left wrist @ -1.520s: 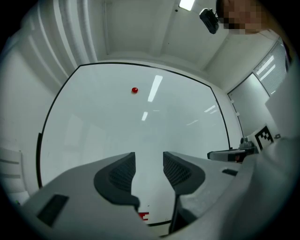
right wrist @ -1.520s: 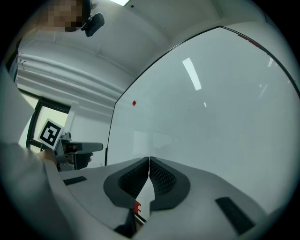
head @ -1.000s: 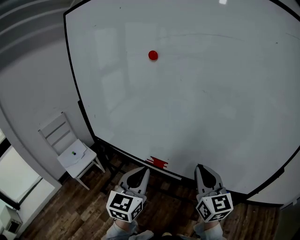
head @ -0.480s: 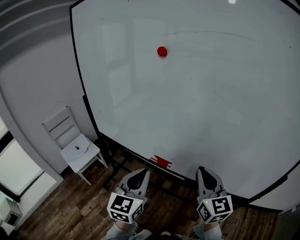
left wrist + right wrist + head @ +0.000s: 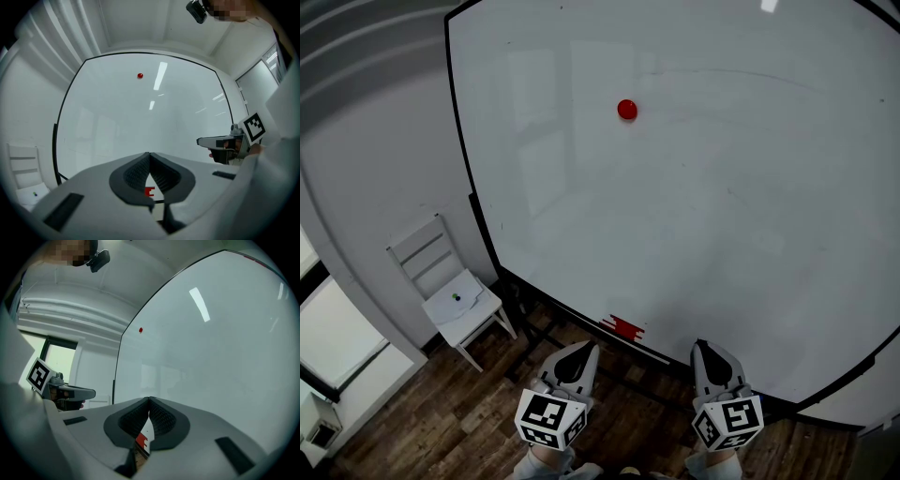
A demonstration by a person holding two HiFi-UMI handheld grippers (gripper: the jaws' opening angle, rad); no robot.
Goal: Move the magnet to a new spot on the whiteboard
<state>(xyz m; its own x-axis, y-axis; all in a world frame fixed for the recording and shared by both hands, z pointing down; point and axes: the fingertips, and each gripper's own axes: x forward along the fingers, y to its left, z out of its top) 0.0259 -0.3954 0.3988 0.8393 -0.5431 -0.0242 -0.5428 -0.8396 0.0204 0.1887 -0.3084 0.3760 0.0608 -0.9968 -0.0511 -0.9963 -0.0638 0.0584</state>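
Note:
A small round red magnet sticks high on the whiteboard, left of its middle; it also shows as a red dot in the left gripper view and the right gripper view. Both grippers are held low, side by side, well short of the board and far below the magnet. My left gripper points at the board, its jaws shut with the tips touching and nothing between them. My right gripper is likewise shut and empty.
A red object lies on the ledge at the board's lower edge, between the grippers' lines. A white chair with a small green item on its seat stands at the left by the wall. The floor is dark wood.
The head view has drifted, so the board and magnet sit a little further right in the picture. Both grippers keep their places and stay shut.

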